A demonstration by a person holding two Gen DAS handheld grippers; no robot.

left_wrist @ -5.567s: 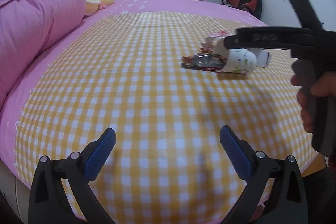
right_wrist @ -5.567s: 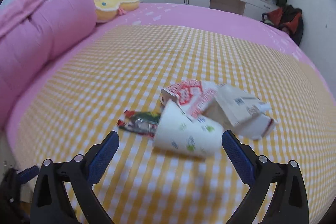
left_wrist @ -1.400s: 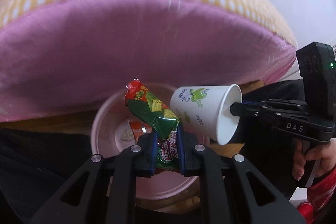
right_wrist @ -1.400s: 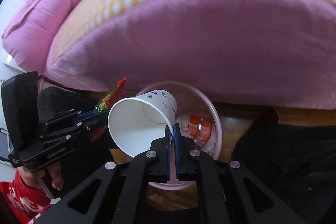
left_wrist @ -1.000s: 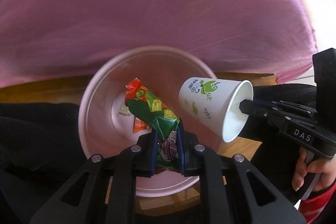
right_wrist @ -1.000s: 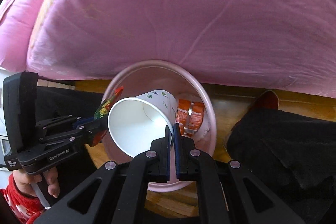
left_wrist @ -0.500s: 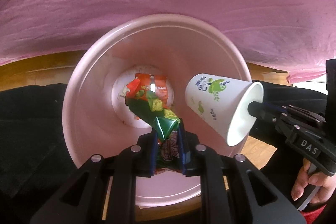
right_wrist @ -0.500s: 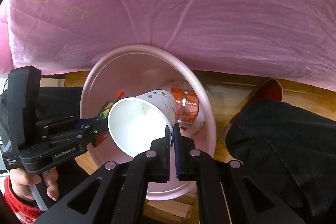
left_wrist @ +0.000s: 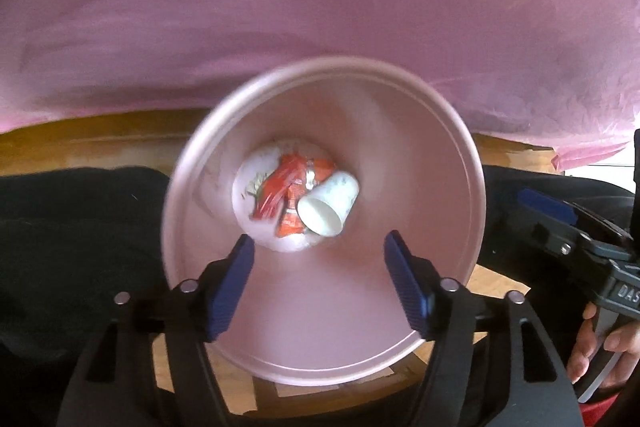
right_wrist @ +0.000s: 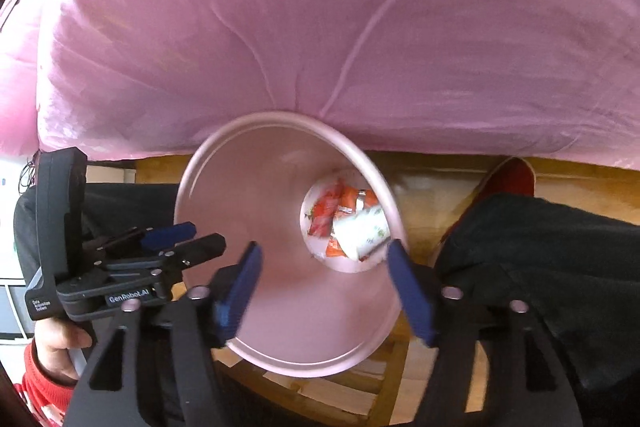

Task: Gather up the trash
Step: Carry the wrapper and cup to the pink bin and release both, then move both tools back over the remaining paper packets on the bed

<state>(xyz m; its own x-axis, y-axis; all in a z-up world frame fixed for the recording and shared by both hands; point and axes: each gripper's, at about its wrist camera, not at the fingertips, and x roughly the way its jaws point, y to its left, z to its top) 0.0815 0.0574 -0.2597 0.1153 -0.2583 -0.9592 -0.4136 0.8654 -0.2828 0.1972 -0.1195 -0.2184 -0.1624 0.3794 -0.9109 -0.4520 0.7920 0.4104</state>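
- Left wrist view: the left gripper (left_wrist: 320,277) hangs over the mouth of the pink bin (left_wrist: 466,143), its blue pads spread wide with nothing between them. Half a second ago those pads were pinched on a green and red snack wrapper; the jaws have just been opening, and the wrapper is out of them.
- In the same view the paper cup (left_wrist: 330,205) now lies on its side at the bottom of the bin, its open mouth turned toward the camera, touching the heap of red and orange wrappers (left_wrist: 286,193) beside it. The picture is too blurred to tell which wrapper is the dropped one.
- At the right edge, the right gripper (left_wrist: 556,223) shows from the side, gripped by a hand (left_wrist: 600,343); earlier the cup hung from its tip, now it carries nothing.
- Right wrist view: the right gripper (right_wrist: 324,287) also stands wide and empty above the bin (right_wrist: 394,211). Its jaws have just been opening off the cup's rim, which they clamped before.
- The cup (right_wrist: 362,233) rests in the bottom against the bin's right wall, on the wrappers (right_wrist: 332,207).
- On the left, the left gripper (right_wrist: 200,237) is seen side on, nothing in it, where the wrapper stuck out before. The pink bedspread (right_wrist: 320,27) hangs behind the bin.
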